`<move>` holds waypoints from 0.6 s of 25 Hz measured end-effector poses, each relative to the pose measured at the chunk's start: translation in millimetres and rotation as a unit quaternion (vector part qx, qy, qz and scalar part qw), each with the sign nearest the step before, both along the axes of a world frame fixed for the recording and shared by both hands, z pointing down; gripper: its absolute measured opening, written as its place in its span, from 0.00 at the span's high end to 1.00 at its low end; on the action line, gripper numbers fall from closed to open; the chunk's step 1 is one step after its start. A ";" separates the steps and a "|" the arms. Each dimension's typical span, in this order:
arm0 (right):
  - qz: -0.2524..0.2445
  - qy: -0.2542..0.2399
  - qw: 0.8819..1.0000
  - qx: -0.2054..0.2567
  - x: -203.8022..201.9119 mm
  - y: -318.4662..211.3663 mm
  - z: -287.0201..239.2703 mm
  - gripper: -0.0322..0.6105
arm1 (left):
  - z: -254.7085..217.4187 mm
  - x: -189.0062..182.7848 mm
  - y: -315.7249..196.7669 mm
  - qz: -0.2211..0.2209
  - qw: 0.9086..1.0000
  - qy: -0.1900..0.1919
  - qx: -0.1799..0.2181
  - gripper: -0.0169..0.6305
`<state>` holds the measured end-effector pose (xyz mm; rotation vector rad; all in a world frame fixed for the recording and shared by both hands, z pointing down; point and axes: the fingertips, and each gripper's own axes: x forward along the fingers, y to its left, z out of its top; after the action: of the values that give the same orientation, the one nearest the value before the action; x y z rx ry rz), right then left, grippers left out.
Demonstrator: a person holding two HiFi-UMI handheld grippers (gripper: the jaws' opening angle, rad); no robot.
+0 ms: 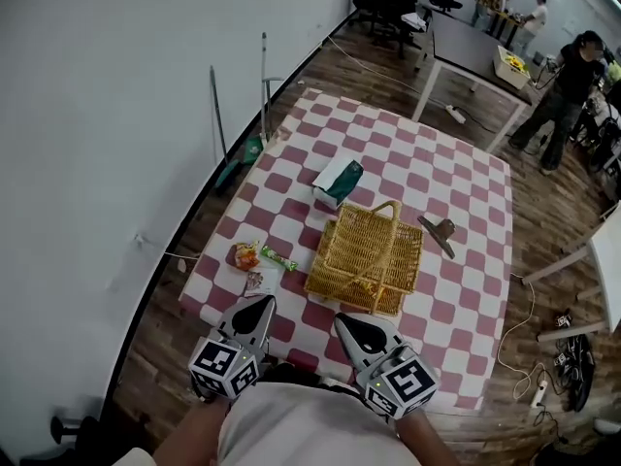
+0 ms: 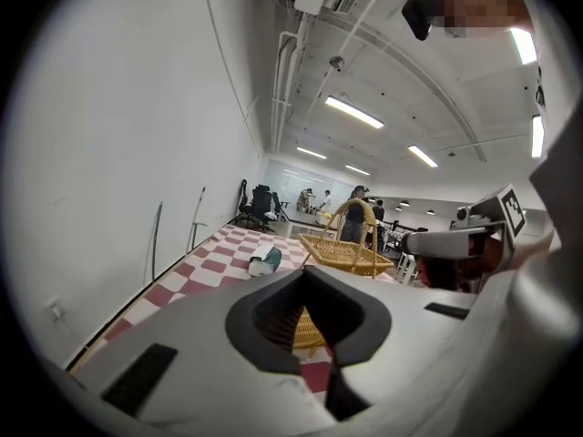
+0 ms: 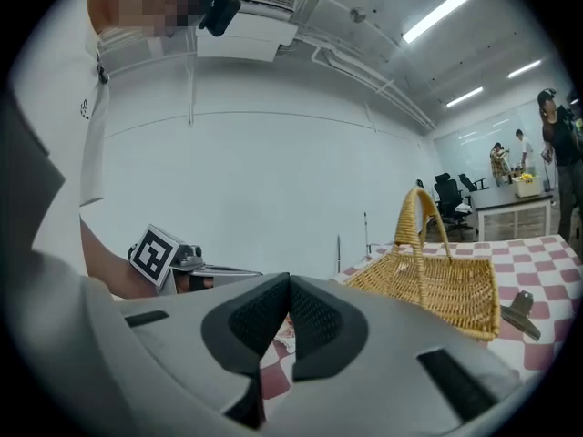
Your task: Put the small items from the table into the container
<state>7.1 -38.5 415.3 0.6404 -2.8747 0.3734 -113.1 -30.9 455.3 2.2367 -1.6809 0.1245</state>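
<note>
A plain white wall [image 1: 116,115] runs along the left; the floor [image 1: 548,221] is dark wood planking, with cables [image 1: 527,389] trailing over it at the right; the table [image 1: 475,212] wears a red-and-white checked cloth; beyond it stand a white desk [image 1: 471,47] and black office chairs [image 1: 393,3]; long strip lights [image 2: 353,112] glow on the ceiling.

basket [image 1: 367,257]: 1 | small packets [image 1: 244,255] [image 1: 278,258] [image 1: 254,282]: 3 | green-white bag [image 1: 337,181]: 1 | clip [image 1: 439,234]: 1 | checked table [image 1: 456,173]: 1

Head view steeply down on table [image 1: 466,212], gripper views low, level, sharing basket [image 1: 367,260]
</note>
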 end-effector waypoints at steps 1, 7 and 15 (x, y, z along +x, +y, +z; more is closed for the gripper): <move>-0.001 0.005 1.000 0.002 -6.3 -0.5 3.0 0.94 | 4.5 -5.0 -1.1 0.000 1.000 -0.002 -0.003 0.98; -0.009 0.027 1.000 0.001 -40.8 -1.7 19.3 0.94 | 33.4 -34.8 -3.8 0.001 0.999 -0.011 -0.030 0.99; -0.011 0.041 0.999 -0.008 -78.2 -6.6 42.3 0.94 | 70.9 -74.9 -10.7 0.001 0.998 -0.029 -0.062 1.00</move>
<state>-71.2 -45.0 457.6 0.6056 -2.7952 0.3587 -188.0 -41.6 526.1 2.1629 -1.6517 0.2902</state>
